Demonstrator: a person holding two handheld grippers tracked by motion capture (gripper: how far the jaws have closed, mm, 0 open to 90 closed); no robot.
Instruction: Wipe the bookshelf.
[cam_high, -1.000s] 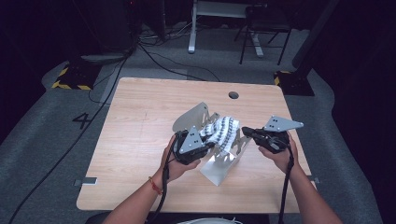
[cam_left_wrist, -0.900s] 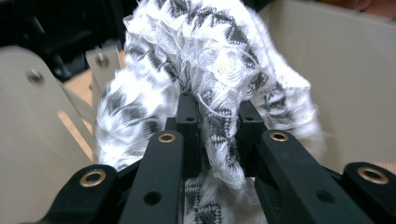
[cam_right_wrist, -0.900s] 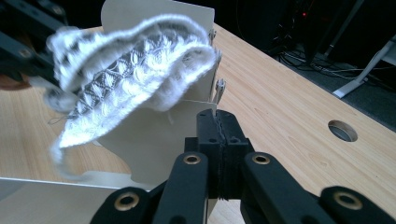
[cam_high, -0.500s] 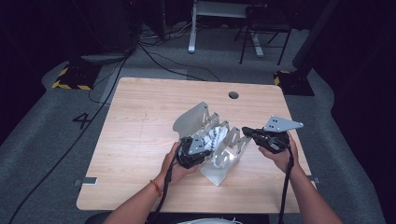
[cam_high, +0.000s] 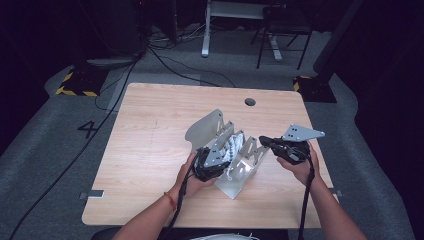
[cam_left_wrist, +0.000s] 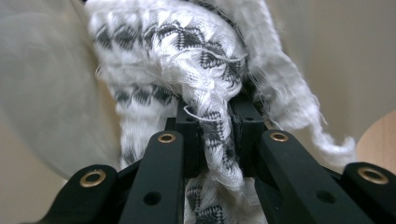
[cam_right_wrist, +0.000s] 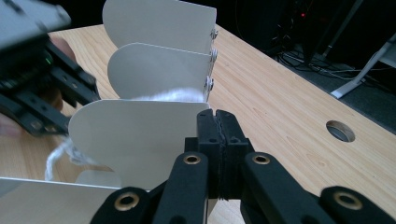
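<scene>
Near the table's (cam_high: 150, 130) front edge, the left gripper (cam_left_wrist: 212, 126) clenched the patterned cloth (cam_left_wrist: 187, 60), feeding it between the metal rack's (cam_high: 235, 185) plates; the right gripper (cam_right_wrist: 218, 122), clamped on a plate's edge, steadied it.

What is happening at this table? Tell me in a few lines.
A person works at a wooden table with a gripper in each hand. The left gripper is shut on a white and black patterned cloth and holds it between the plates of a grey metal rack. The right gripper is shut on the edge of one plate, apparently steadying the rack.
</scene>
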